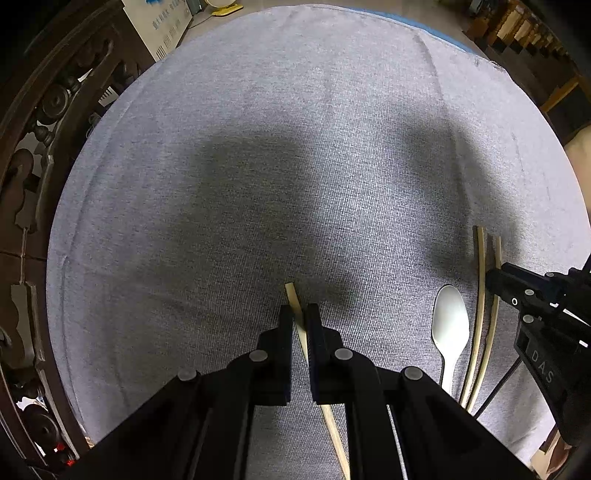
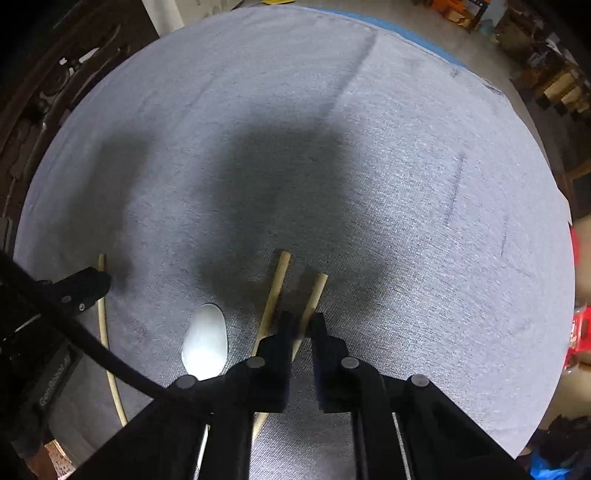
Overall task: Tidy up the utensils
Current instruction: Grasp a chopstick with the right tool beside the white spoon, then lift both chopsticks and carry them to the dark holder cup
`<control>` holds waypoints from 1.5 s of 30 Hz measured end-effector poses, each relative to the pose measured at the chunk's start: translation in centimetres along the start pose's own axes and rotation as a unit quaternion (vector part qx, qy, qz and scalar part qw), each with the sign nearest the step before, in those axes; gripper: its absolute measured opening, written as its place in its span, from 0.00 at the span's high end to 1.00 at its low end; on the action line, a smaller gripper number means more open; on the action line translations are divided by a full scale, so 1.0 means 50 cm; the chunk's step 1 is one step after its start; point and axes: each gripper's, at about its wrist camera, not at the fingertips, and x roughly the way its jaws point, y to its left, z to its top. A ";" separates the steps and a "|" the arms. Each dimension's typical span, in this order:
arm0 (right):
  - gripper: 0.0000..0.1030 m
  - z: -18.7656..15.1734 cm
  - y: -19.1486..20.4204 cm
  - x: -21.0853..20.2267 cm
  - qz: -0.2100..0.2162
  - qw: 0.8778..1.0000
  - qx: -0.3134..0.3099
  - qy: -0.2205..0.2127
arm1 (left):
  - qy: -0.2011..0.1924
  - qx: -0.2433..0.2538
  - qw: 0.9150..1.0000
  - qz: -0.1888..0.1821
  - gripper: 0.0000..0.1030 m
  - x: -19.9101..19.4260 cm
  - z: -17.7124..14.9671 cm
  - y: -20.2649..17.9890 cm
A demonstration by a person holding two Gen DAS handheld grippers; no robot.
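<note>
On the grey cloth (image 1: 295, 147) lie a white plastic spoon (image 1: 450, 321) (image 2: 205, 339) and three pale wooden chopsticks. My left gripper (image 1: 300, 314) (image 2: 99, 282) points down and is shut on one chopstick (image 1: 291, 291) (image 2: 102, 321) near its far end. To the spoon's right lie the other two side by side. My right gripper (image 2: 302, 321) (image 1: 496, 284) is shut on the right-hand chopstick (image 2: 317, 291) (image 1: 498, 251). Its neighbour (image 2: 277, 280) (image 1: 480, 266) lies loose just left of the fingers. The near ends of the chopsticks are hidden under the gripper bodies.
The round table's edge curves around the cloth. Dark carved wooden furniture (image 1: 37, 129) stands close on the left. Boxes and shelving (image 1: 517, 26) sit on the floor beyond the far right edge. Something red (image 2: 580, 332) shows at the right rim. A black cable (image 2: 110, 362) trails from the left gripper.
</note>
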 end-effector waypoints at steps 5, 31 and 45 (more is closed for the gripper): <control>0.95 0.005 -0.048 -0.010 0.050 0.998 0.033 0.003 | 0.013 0.001 1.000 -0.005 0.93 0.003 0.010 0.002; 0.95 -0.071 -0.180 -0.073 0.110 0.989 0.093 -0.042 | 0.019 -0.037 0.999 -0.025 0.94 -0.018 0.013 0.049; 0.95 -0.158 -0.282 -0.133 0.148 0.972 0.141 -0.114 | -0.013 -0.052 0.998 -0.037 0.96 -0.093 -0.022 0.111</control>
